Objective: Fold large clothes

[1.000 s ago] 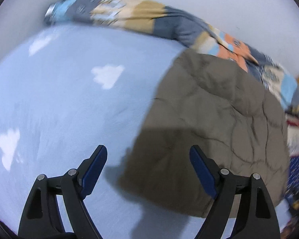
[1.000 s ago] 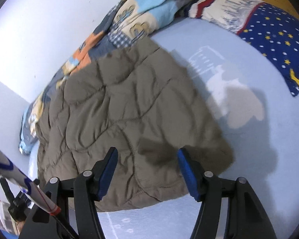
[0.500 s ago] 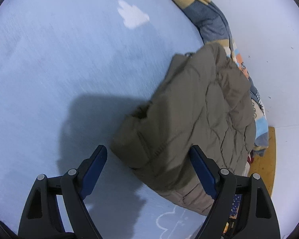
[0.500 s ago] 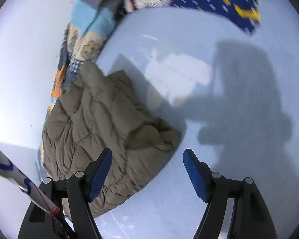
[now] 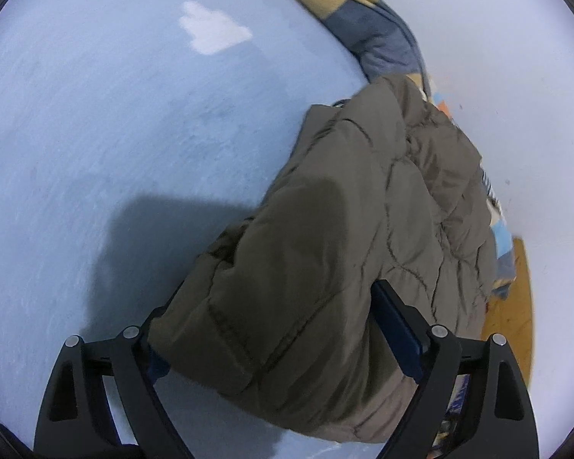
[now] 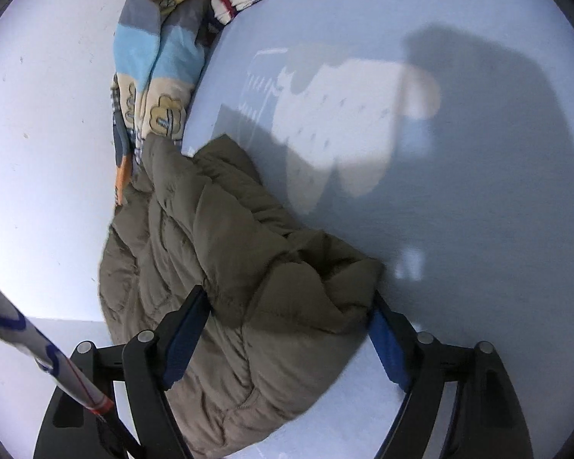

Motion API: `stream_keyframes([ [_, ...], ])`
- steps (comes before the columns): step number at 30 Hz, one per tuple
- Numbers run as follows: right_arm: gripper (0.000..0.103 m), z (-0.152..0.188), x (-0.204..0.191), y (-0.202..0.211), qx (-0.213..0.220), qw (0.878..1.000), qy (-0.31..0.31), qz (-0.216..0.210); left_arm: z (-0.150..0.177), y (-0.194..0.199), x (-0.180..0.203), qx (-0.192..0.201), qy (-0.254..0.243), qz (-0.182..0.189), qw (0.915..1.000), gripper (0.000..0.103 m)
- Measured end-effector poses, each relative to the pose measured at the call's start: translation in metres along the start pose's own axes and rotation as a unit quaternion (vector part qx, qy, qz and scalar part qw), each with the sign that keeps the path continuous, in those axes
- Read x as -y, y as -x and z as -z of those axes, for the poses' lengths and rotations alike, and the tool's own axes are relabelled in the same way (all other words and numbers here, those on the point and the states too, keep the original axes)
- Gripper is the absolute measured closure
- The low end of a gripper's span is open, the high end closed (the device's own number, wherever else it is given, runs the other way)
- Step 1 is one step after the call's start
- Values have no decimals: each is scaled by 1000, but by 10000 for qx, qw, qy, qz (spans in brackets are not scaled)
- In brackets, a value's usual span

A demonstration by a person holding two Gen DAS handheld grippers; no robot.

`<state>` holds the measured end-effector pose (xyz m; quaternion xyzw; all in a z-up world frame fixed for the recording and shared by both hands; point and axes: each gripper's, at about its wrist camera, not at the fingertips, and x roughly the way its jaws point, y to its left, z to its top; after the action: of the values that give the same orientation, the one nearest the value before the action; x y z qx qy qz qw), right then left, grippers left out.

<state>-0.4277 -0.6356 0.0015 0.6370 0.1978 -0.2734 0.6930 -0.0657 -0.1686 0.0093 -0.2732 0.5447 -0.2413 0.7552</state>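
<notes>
We are seeing the olive quilted jacket (image 5: 348, 237) lying bunched on the pale blue bed sheet (image 5: 95, 122), against the wall. Our left gripper (image 5: 271, 329) is spreading wide, one jacket corner bulging between its fingers. Our right gripper (image 6: 291, 325) has just been opening, straddling another corner, pads not pressing.

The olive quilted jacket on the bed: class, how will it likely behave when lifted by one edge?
The olive quilted jacket will probably sag and unfold, since it lies in soft folds. Its puffy quilting suggests it is light for its bulk. Its smooth-looking shell may slip.
</notes>
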Motion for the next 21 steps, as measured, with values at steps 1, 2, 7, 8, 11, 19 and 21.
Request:
stream_keyframes([
  [1, 22, 1, -4, -4, -29, 9998, 164, 56, 0, 0, 6, 89, -183, -93, 9997, 19],
  [2, 38, 3, -11, -5, 12, 9990, 423, 163, 1, 0, 11, 158, -359, -188, 9991, 26],
  [7, 67, 19, -64, 7, 494, 9715, 2103, 974, 21, 12, 65, 756, -1888, -1179, 9720, 49],
  [8, 69, 24, -71, 9, 585, 9644, 2334, 1098, 25, 15, 73, 845, -2084, -1279, 9659, 51],
  [11, 71, 39, -92, 16, 845, 9408, 2974, 1387, 31, 26, 83, 988, -2343, -1321, 9581, 53],
  [19, 74, 58, -116, 53, 1082, 9210, 3533, 1232, 47, 71, 89, 1084, -2615, -1172, 9519, 55],
  [21, 74, 61, -117, 65, 1055, 9230, 3521, 1140, 50, 83, 89, 1078, -2581, -1091, 9539, 55],
])
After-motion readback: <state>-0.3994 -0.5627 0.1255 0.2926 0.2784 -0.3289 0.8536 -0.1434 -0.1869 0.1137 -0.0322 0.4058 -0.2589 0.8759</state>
